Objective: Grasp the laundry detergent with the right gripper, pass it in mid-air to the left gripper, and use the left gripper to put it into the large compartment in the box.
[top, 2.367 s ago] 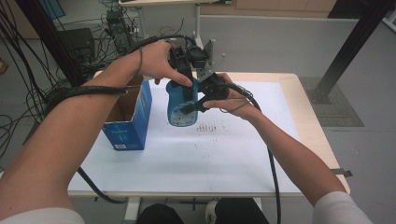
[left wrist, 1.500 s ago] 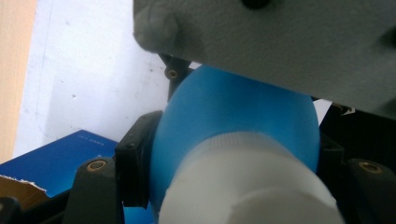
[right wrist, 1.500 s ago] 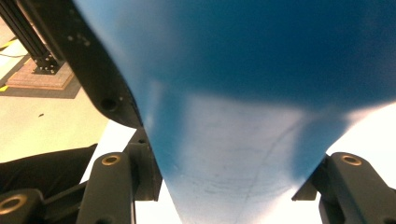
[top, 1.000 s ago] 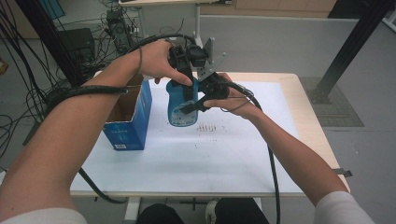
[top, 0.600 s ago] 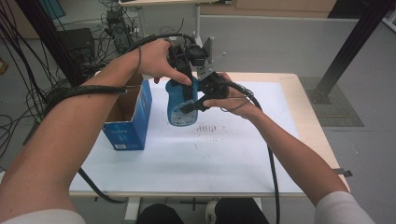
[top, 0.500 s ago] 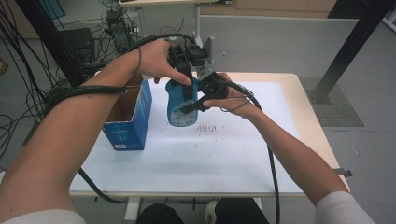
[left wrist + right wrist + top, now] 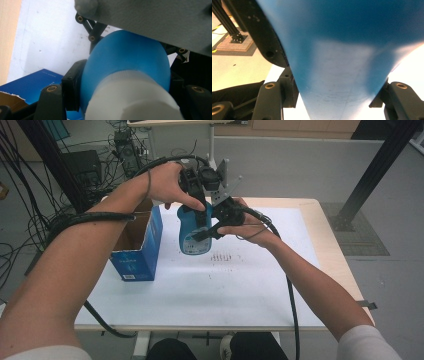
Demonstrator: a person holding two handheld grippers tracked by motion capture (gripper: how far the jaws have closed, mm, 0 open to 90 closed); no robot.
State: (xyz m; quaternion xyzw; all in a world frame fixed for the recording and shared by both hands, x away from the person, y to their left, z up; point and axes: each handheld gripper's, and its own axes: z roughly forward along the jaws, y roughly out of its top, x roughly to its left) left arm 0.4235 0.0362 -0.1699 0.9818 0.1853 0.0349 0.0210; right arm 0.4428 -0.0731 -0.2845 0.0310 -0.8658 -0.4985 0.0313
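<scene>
High view, centre: both tongs, left (image 7: 200, 212) and right (image 7: 207, 232), pinch the blue plastic bottle (image 7: 192, 237); grip its white cap (image 7: 130, 100) squarely, keeping it upright.

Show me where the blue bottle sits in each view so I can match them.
High view: blue bottle at centre, upright above the white sheet.
Left gripper view: centre, between the jaws, white cap nearest.
Right gripper view: fills the middle, between the jaws.
Shared landmark: the white sheet.
</scene>
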